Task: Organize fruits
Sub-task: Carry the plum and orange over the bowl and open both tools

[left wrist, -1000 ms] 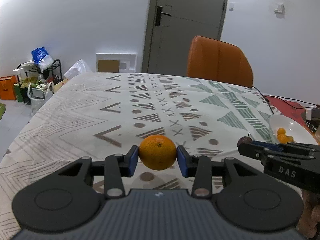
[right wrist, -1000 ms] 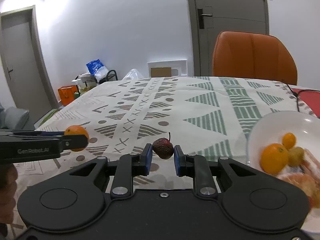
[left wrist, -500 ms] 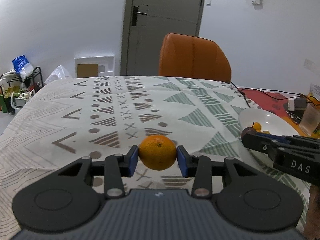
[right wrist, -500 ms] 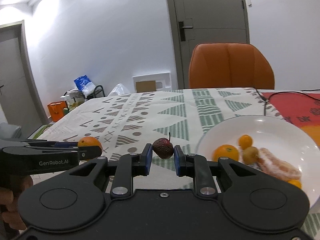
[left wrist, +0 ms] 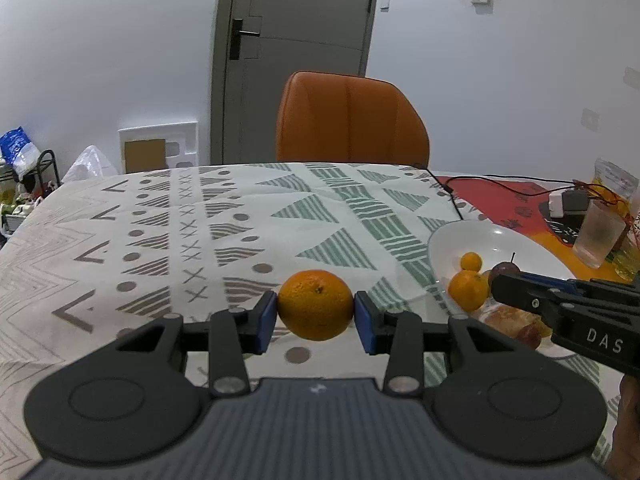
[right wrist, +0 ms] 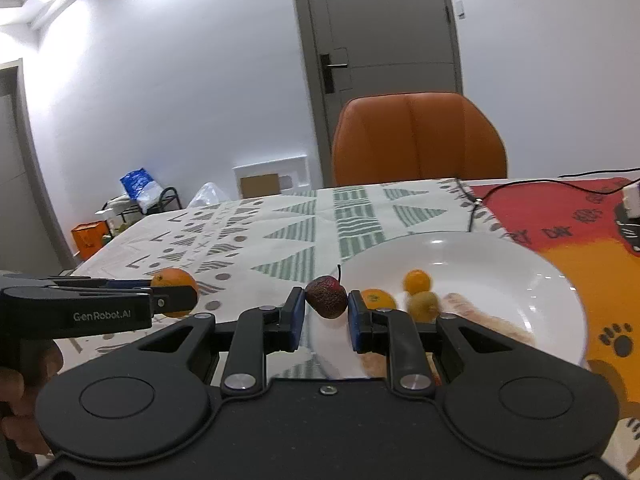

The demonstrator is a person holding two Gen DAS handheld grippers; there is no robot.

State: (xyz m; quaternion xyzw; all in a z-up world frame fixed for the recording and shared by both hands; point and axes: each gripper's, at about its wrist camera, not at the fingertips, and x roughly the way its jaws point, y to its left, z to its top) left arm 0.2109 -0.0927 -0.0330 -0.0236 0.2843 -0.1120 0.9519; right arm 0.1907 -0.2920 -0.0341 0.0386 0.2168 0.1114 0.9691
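Holding oranges, peeled segments: white plate (right wrist: pixel 560 280); left gripper (left wrist: pixel 316 312) pinching orange (left wrist: pixel 315 309), right gripper (right wrist: pixel 326 308) dark fruit (right wrist: pixel 326 301).

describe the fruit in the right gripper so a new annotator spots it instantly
Start at the white round ceramic plate on the patterned tablecloth. At its near left rim, the right gripper clamps a small dark red wrinkled fruit. Unlike the orange and yellowish fruits around it, it has a thin dark stem.

Table (left wrist: pixel 168 240): patterned cloth cover
Bowl (right wrist: pixel 500 256): on it
Cable (left wrist: pixel 456 196) (black): just behind bowl
Cup (left wrist: pixel 598 236): right of bowl
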